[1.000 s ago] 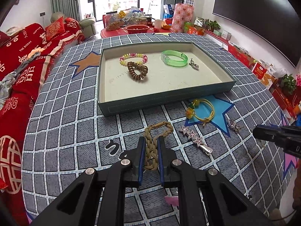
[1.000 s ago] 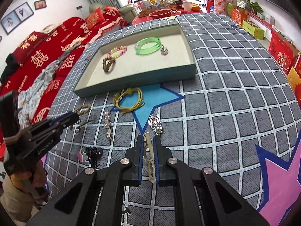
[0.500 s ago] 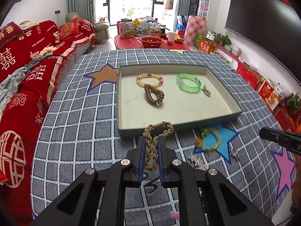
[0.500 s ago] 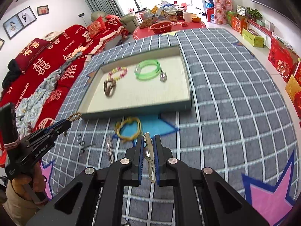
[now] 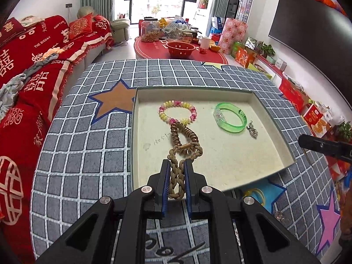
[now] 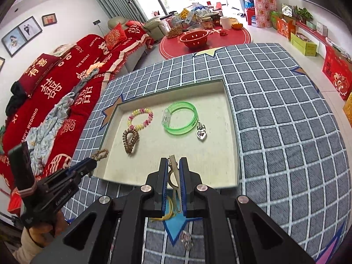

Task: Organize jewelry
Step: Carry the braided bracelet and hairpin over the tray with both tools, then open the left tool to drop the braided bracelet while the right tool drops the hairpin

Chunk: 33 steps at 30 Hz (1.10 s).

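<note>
Both grippers loaded over the tray, nothing released yet.

Left gripper (image 5: pixel 176 182) fingers closed on the braided cord (image 5: pixel 183 156), its loop hanging over the tray (image 5: pixel 272 118) near the brown coil (image 5: pixel 183 133). Right gripper (image 6: pixel 171 183) fingers clamped on the metal clip (image 6: pixel 173 171) above the tray's near wall. Risks: the cord dropped here could land on the coil and bead bracelet (image 5: pixel 177 112) and tangle; the clip released too early could hit the wall and fall outside onto the counter (image 6: pixel 286 132). Green bangle (image 6: pixel 180 117) and heart charm (image 6: pixel 201 133) lie inside; a yellow band (image 6: pixel 169 211) waits outside.
</note>
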{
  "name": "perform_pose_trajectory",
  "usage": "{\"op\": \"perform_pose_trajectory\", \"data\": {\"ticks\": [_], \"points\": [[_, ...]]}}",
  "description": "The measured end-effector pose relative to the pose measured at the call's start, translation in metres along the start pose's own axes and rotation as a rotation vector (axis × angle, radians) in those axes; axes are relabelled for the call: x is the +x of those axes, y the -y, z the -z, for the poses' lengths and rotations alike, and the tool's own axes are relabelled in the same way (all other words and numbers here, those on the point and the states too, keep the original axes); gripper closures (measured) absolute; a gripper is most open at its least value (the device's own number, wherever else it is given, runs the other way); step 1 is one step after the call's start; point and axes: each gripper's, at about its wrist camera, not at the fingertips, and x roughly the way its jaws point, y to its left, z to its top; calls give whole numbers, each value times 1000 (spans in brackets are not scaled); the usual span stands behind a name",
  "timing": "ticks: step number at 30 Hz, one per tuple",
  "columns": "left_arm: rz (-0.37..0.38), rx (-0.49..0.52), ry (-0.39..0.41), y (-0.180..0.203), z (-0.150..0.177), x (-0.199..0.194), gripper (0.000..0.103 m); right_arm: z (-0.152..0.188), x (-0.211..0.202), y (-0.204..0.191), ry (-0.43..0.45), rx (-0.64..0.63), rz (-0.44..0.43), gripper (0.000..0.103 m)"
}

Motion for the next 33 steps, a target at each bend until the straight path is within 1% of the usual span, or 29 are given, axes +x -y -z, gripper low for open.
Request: {"op": "perform_pose_trajectory", "data": {"ticks": [4, 10, 13, 17, 19, 23, 30, 32, 33], "points": [[-4, 26, -36, 1, -6, 19, 77, -13, 28, 5, -45, 27, -2, 92], [-10, 54, -104, 4, -10, 49, 77, -18, 69, 14, -120, 60, 12, 92], [-19, 54, -122, 5, -12, 59, 77, -18, 84, 17, -136, 57, 33, 92], [-38, 58, -133, 8, -16, 72, 77, -22, 98, 19, -137, 29, 90, 92], [-51, 64, -132, 9, -18, 77, 77, -25, 101, 20, -130, 14, 119, 92], [-75, 65, -122, 11, -19, 83, 77, -28, 105, 24, -127, 16, 139, 92], [-111, 92, -111, 18, -17, 82, 77, -25, 100, 25, -116, 18, 138, 91], [-120, 94, -110, 19, -18, 81, 77, -25, 98, 26, -116, 23, 135, 89], [-123, 96, -108, 20, -17, 80, 77, -25, 99, 26, -115, 26, 132, 84]]}}
